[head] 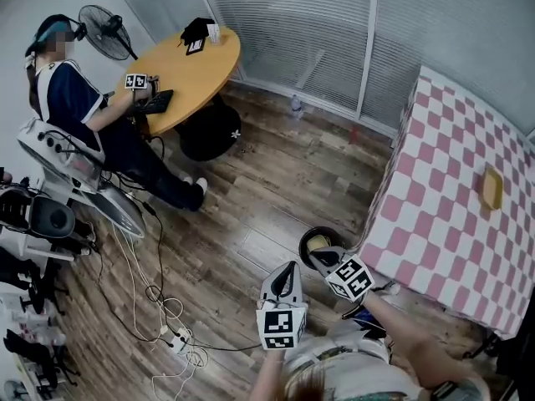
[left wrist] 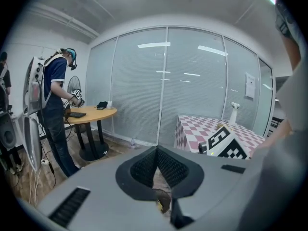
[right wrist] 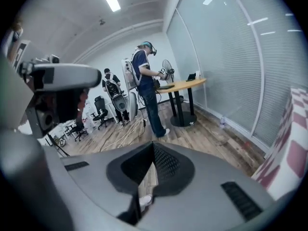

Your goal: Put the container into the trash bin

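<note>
The black round trash bin (head: 308, 242) stands on the wood floor at the near corner of the checkered table (head: 443, 199). Something pale yellow (head: 318, 241) lies inside it; I cannot tell for sure that it is the container. My right gripper (head: 324, 255) hovers just over the bin's near rim, jaws shut with nothing between them (right wrist: 153, 146). My left gripper (head: 289, 267) is beside the bin on its left, also shut and empty (left wrist: 156, 150). Through the gap under its jaws I glimpse a dark rim with a bit of yellow (left wrist: 160, 202).
A flat yellow thing (head: 491, 188) lies on the pink-and-white table. A person (head: 79, 107) works at a round wooden table (head: 188, 69) at the back left, next to a fan (head: 107, 30). Cables and a power strip (head: 177, 337) trail over the floor at the left.
</note>
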Demonstrator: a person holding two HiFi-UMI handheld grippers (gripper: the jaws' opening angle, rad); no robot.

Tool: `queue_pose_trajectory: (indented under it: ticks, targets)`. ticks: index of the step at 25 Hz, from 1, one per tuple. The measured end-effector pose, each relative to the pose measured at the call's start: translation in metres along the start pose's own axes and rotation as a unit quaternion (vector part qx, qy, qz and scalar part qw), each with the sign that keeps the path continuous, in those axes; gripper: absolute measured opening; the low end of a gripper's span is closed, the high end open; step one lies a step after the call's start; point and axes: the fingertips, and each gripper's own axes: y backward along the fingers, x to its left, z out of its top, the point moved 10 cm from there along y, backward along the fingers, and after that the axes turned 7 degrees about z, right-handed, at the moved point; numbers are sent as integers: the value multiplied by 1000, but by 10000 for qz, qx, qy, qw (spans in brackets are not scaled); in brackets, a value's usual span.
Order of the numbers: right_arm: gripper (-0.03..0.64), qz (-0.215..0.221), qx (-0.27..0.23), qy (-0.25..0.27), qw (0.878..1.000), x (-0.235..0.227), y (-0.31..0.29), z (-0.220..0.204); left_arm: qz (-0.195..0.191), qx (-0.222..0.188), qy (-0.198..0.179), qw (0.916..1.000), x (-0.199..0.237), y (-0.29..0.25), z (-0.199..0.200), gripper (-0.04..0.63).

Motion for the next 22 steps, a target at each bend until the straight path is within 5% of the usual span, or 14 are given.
queue_pose_trajectory:
  ticks: [13,22]
  targets:
    - [-6,-225,-1202,954,9879,56,90,71,-294,-229,-19,9993,-15,7,17,6]
    - [-6,-774,-1830,1691,9654,91,144,124,-464,-1166,-217,9919,-38,34,72,6]
